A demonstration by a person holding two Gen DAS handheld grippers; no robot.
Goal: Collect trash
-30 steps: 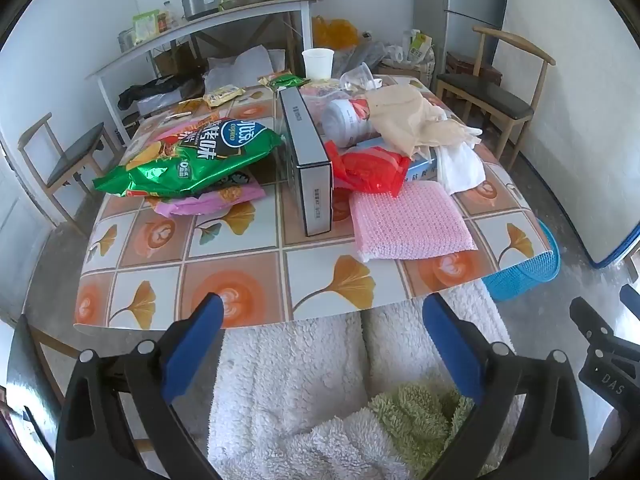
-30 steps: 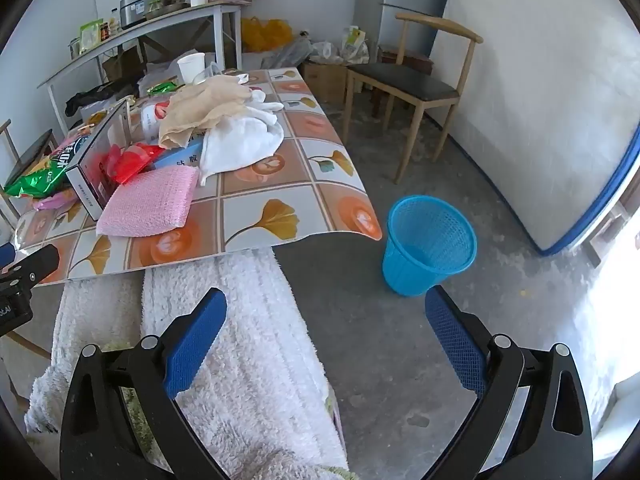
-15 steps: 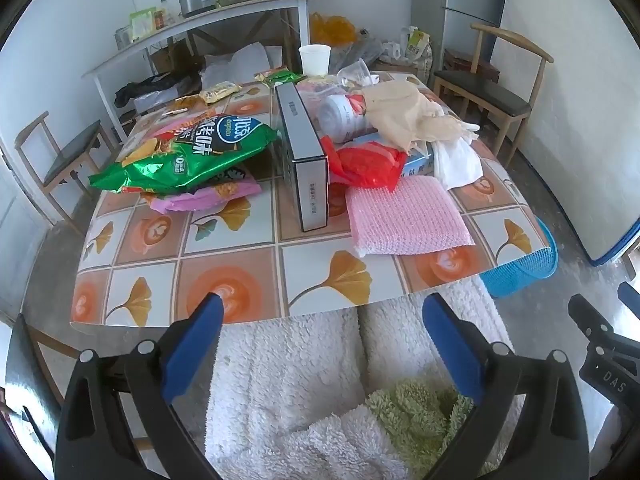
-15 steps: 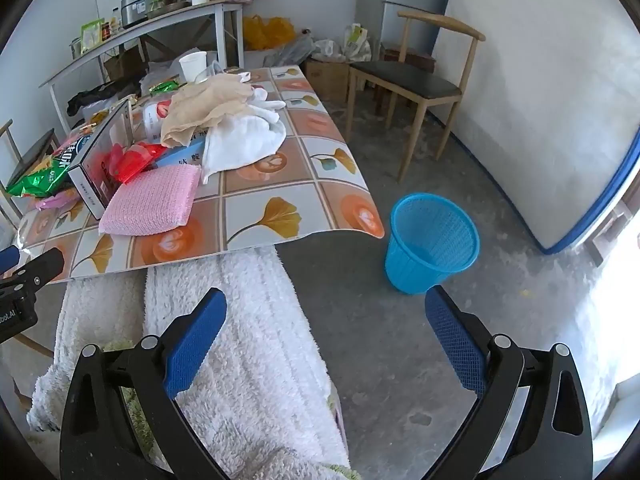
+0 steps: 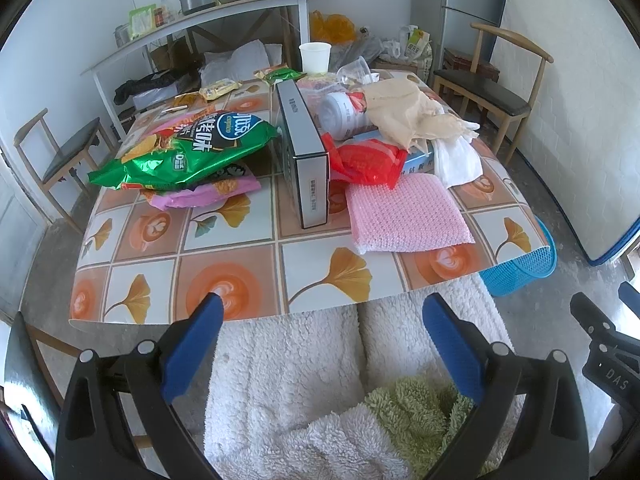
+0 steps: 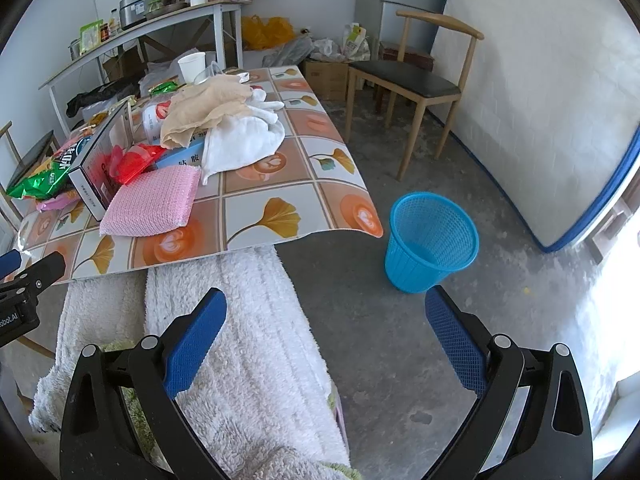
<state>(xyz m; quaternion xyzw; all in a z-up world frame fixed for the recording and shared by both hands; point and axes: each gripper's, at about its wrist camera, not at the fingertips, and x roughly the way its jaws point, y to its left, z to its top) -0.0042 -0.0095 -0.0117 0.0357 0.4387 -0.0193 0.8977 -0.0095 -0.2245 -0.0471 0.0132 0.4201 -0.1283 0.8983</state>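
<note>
Green and crinkled, the snack bag (image 5: 188,148) lies flat on the table's (image 5: 224,280) left side, its long axis running left to right. Both the left gripper (image 5: 322,320) and right gripper (image 6: 326,320) hang spread wide and empty before the table edge.

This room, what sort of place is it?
Probably a plain home kitchen or dining room: a table piled with snack bags, a fridge, wooden chairs and a shelf of cookware.

We see only part of the blue basket (image 5: 524,270) in the left view; the surface's (image 5: 240,256) right corner hides the rest. A blue box (image 5: 418,160) lies mostly buried under beige paper (image 5: 400,112), its print too small to read.
</note>
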